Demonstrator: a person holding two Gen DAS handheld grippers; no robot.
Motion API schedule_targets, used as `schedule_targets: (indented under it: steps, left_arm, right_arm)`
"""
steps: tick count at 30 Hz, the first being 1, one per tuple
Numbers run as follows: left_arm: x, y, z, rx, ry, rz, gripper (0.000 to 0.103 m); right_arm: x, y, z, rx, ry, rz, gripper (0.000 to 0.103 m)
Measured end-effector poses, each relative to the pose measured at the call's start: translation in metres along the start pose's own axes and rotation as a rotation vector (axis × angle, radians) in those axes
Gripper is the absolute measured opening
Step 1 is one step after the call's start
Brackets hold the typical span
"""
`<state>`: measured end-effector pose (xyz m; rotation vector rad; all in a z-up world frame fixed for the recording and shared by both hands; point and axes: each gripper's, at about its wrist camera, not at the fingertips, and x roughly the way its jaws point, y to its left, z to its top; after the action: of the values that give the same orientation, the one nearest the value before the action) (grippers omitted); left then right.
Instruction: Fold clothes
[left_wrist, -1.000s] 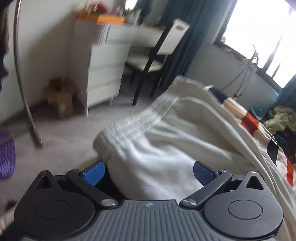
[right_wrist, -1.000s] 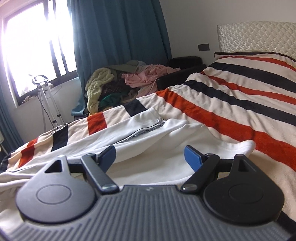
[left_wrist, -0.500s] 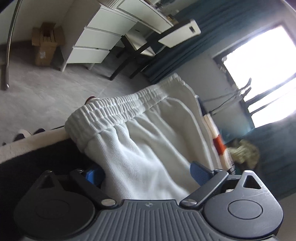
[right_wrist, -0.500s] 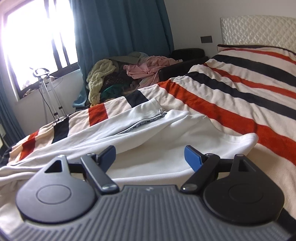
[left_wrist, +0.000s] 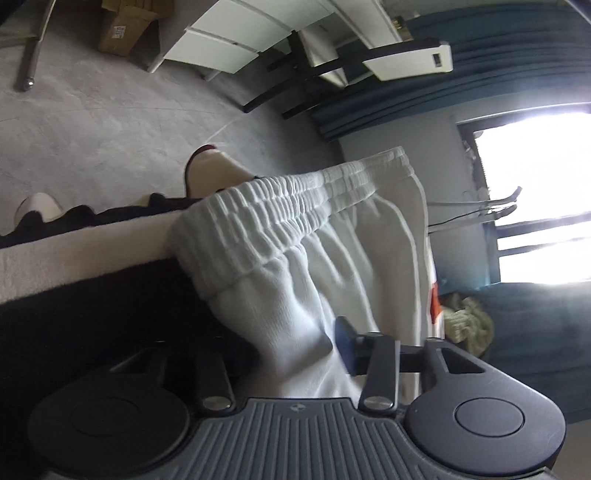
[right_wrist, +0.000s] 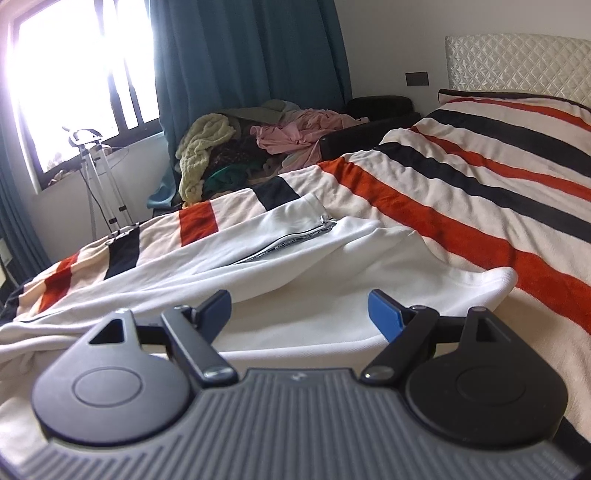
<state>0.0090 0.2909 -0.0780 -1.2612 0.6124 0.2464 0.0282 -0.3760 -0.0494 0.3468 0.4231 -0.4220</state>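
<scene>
White fleece sweatpants (left_wrist: 332, 258) are lying across the striped blanket (right_wrist: 480, 206), which serves as the landmark: the ribbed elastic waistband (left_wrist: 280, 218) is hanging at the blanket's near edge, and the legs are stretching away over it toward the window (right_wrist: 74, 74). The left gripper (left_wrist: 295, 350) is pinching a bunched fold of the sweatpants just below the waistband; its jaws have just been closing, and the cloth is sitting squeezed between them, with one blue pad (left_wrist: 345, 341) pressing into it. The right gripper (right_wrist: 299, 314) is hovering over the sweatpants' cuff end on the blanket, its jaws standing wide apart with nothing clamped. Beyond the blanket's far edge, a pile of clothes (right_wrist: 258, 147) is sitting against the teal curtain (right_wrist: 240, 55).
</scene>
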Motion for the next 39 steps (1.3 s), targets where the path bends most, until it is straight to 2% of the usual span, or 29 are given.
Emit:
schedule_targets:
  steps: [3,5,7,9,13,15,17,19,21,24,25,27,30,34,37,39]
  left_arm:
    - [-0.016,-0.012,-0.004,0.054,-0.028,-0.134,0.012]
    - [-0.02,-0.021,-0.009,0.103,-0.025,-0.171,0.012]
    - [-0.017,-0.025,-0.013,0.113,-0.009,-0.148,0.014]
    - [-0.013,-0.017,-0.013,0.063,0.019,-0.102,0.017]
    - [0.001,0.002,-0.008,-0.062,0.06,-0.016,0.035]
    - [0.007,0.007,-0.005,-0.093,0.071,0.017,0.038]
    - [0.019,-0.002,0.0,-0.015,0.096,0.044,0.039]
    - [0.026,-0.015,0.0,0.115,0.106,0.076,0.039]
    - [0.025,-0.02,-0.004,0.15,0.097,0.09,0.039]
    - [0.021,-0.019,-0.006,0.144,0.091,0.095,0.029]
    - [0.019,-0.017,-0.006,0.131,0.089,0.085,0.022]
    - [0.016,-0.011,-0.002,0.092,0.079,0.06,0.015]
    - [0.004,-0.014,0.001,0.09,0.05,0.0,0.012]
    - [-0.011,-0.025,-0.002,0.124,0.014,-0.069,0.012]
    - [-0.005,-0.023,0.0,0.095,0.026,-0.065,0.012]
    - [0.0,-0.015,0.003,0.037,0.043,-0.057,0.012]
  right_arm:
    - [0.001,-0.004,0.0,0.028,0.007,0.012,0.083]
    - [0.003,-0.011,0.0,0.069,0.023,0.021,0.083]
    - [0.007,-0.021,0.001,0.125,0.044,0.023,0.083]
    - [0.011,-0.033,0.001,0.188,0.065,0.02,0.083]
    - [0.015,-0.058,0.004,0.297,0.082,-0.002,0.083]
    - [0.017,-0.071,0.004,0.338,0.078,-0.027,0.083]
    - [0.02,-0.085,0.004,0.37,0.074,-0.089,0.083]
    - [0.023,-0.1,0.002,0.408,0.075,-0.172,0.083]
    - [0.027,-0.117,-0.002,0.458,0.081,-0.256,0.083]
    - [0.032,-0.143,-0.008,0.533,0.09,-0.38,0.083]
    - [0.033,-0.15,-0.012,0.575,0.099,-0.397,0.083]
    - [0.033,-0.162,-0.02,0.661,0.113,-0.421,0.083]
    - [0.036,-0.162,-0.028,0.725,0.135,-0.447,0.083]
    - [0.052,-0.164,-0.044,0.834,0.225,-0.319,0.083]
    - [0.065,-0.165,-0.058,0.986,0.262,-0.213,0.085]
    - [0.071,-0.163,-0.057,0.989,0.247,-0.185,0.083]
